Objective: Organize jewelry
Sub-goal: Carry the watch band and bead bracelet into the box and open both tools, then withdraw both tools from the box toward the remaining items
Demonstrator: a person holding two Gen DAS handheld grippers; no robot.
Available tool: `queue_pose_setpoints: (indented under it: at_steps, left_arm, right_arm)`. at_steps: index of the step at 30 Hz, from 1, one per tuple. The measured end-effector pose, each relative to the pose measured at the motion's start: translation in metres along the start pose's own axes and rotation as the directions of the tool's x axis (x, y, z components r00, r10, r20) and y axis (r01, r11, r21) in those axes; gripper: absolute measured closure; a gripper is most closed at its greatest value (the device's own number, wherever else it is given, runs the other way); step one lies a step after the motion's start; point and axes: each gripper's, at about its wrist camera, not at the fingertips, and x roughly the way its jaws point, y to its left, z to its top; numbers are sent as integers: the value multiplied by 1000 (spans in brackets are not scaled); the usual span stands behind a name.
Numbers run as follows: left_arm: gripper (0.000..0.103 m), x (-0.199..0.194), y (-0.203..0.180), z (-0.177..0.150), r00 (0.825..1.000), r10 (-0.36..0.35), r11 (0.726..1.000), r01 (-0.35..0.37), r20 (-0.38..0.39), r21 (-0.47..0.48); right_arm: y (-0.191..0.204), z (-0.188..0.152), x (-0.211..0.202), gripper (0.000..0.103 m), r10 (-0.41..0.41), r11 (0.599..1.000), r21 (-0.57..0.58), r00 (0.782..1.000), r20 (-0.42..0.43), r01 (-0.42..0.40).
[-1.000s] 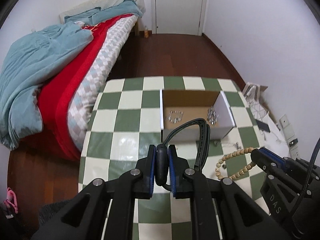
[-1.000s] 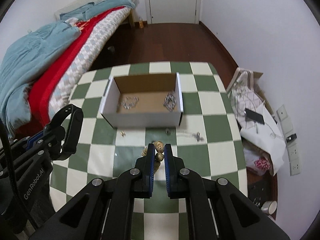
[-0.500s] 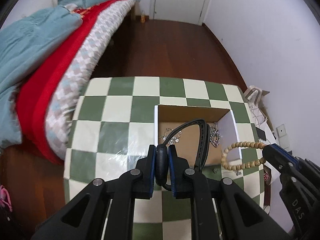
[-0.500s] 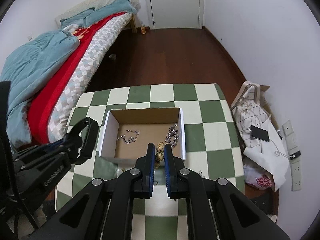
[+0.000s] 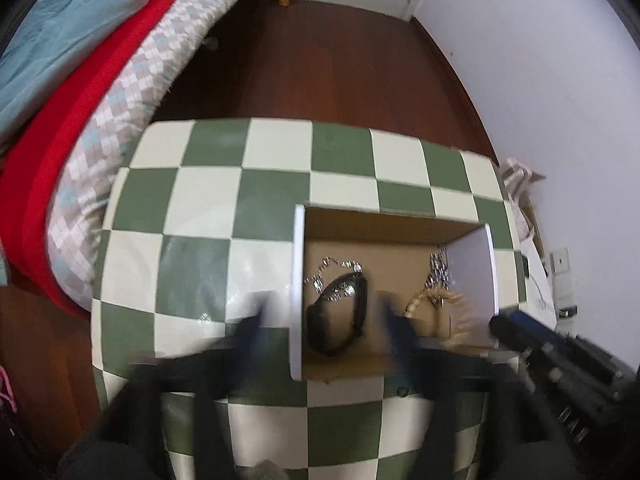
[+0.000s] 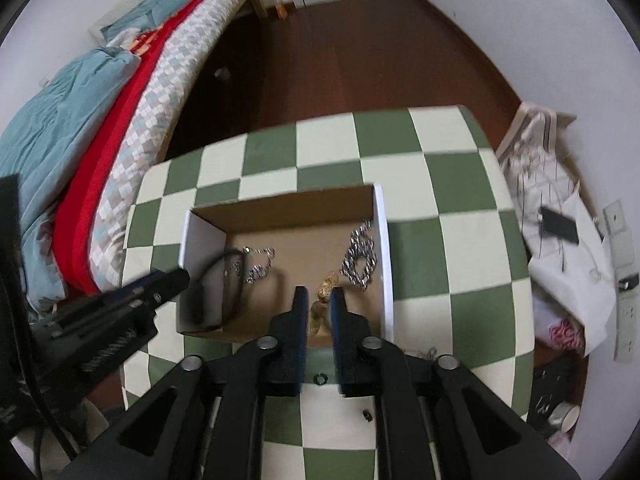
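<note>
Hovering over the cardboard box (image 6: 382, 248), my right claw (image 6: 320, 300) stands apart with the bead bracelet (image 6: 322, 304) between its fingers; my left claw (image 5: 324, 312), blurred, spreads wide around the black band (image 5: 340, 316).

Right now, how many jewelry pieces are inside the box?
4. Black band and thin silver chain at the cardboard box's left end; chunky silver chain at the right; wooden bead bracelet in the middle. Others may be hidden.
</note>
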Motion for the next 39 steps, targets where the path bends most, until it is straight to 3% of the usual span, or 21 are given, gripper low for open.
queue_pose_setpoints:
  at_steps: [1,3,5,7,8,12,18,29,39]
  left_arm:
    - [0,-3,1,2,1000,-4,1000,4,11,-5]
    - [0,-12,1,4,999,8,1000,-8,36,-6]
    - [0,-19,1,4,997,46,999,-46,68,3]
    - [0,-27,0,2,988,99,995,-102,115,18]
    - [0,-31,-1,0,982,126,991,-131,140,24]
    - [0,-36,2,-12,959,208,975,-219,191,36]
    - [0,-46,9,-30,933,261,960,-277,248,32]
    - [0,-84,8,-61,904,267,954,-297,334,41]
    - [0,-137,4,-99,851,276,946,-322,447,28]
  right_arm:
    - [-2,-1,1,45,-5,1000,3,1000,-2,5]
    - [-4,-4,1,20,-21,1000,2,1000,-1,21]
    - [-1,-7,-1,20,-85,996,-28,996,16,86]
    - [3,-11,-1,6,-166,984,-59,986,20,167]
    - [6,-14,0,4,-189,979,-74,982,22,190]
    - [9,-21,0,3,-204,975,-84,978,34,207]
    - [10,-34,-10,1,-201,976,-70,978,62,205]
    - [19,-64,-61,1,-187,978,-54,966,176,199]
    - [30,-100,-116,1,-201,972,-57,933,298,227]
